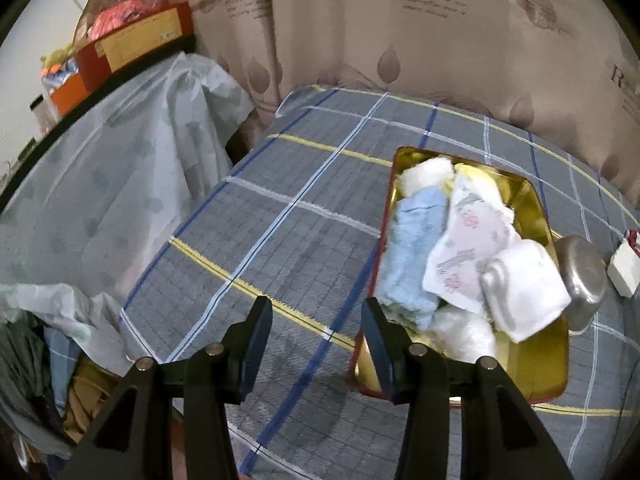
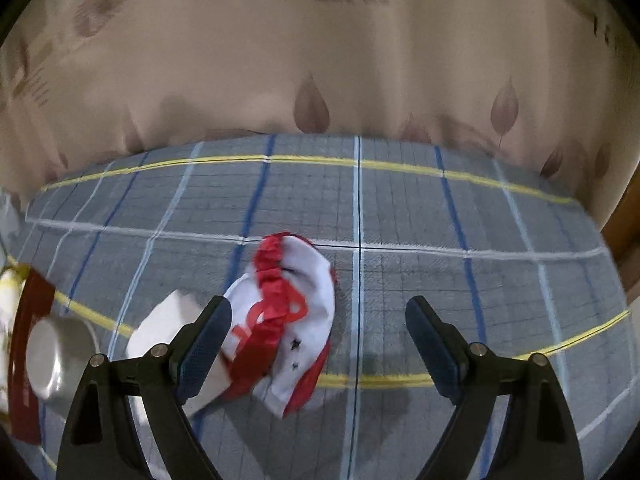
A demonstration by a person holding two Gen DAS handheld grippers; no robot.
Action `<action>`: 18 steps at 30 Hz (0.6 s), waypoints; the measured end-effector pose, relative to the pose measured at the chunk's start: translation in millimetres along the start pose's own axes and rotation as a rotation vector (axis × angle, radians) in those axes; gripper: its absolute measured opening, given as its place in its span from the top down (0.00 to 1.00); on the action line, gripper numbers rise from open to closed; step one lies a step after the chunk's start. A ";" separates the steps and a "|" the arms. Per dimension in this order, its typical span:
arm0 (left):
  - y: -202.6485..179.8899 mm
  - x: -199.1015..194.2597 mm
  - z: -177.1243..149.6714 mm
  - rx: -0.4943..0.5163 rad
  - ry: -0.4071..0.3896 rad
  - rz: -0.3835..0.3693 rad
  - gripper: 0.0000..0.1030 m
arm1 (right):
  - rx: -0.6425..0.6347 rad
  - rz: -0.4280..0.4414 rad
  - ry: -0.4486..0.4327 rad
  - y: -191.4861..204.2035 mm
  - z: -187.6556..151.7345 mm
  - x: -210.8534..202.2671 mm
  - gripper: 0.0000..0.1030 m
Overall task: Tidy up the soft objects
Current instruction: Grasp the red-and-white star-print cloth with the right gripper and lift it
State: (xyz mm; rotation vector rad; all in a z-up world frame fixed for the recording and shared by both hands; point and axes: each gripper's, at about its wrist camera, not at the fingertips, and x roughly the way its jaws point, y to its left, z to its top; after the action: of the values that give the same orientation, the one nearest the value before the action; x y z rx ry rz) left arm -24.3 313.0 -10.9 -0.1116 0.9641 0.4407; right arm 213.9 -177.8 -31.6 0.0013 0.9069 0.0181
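Most soft items, blue towel (image 1: 412, 256) and white cloths, already sat in gold tin (image 1: 540, 216); red-white cloth (image 2: 288, 320) was left on plaid table (image 2: 400, 280), under right gripper (image 2: 320, 344), spread, empty; left gripper (image 1: 316, 344) part-spread, empty

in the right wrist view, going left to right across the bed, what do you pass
gold and red tin at the left edge → shiny metal bowl → white folded item → red and white cloth → bare plaid sheet
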 end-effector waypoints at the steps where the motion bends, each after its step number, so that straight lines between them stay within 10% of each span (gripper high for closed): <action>1: -3.7 -2.6 1.3 0.009 -0.001 0.001 0.54 | 0.017 0.013 0.006 -2.9 -0.5 6.0 0.16; 11: -60.1 -21.1 19.5 0.108 -0.019 -0.063 0.54 | 0.069 0.108 0.064 -1.7 -11.6 59.0 0.30; 18: -120.4 -25.5 24.8 0.206 -0.024 -0.148 0.54 | 0.000 0.110 0.029 2.9 -14.4 50.0 0.74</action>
State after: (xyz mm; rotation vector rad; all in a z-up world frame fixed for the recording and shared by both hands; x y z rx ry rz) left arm 31.8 203.0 11.8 0.0086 0.9653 0.2051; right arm 233.3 -174.2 -79.8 0.0508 0.9350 0.1211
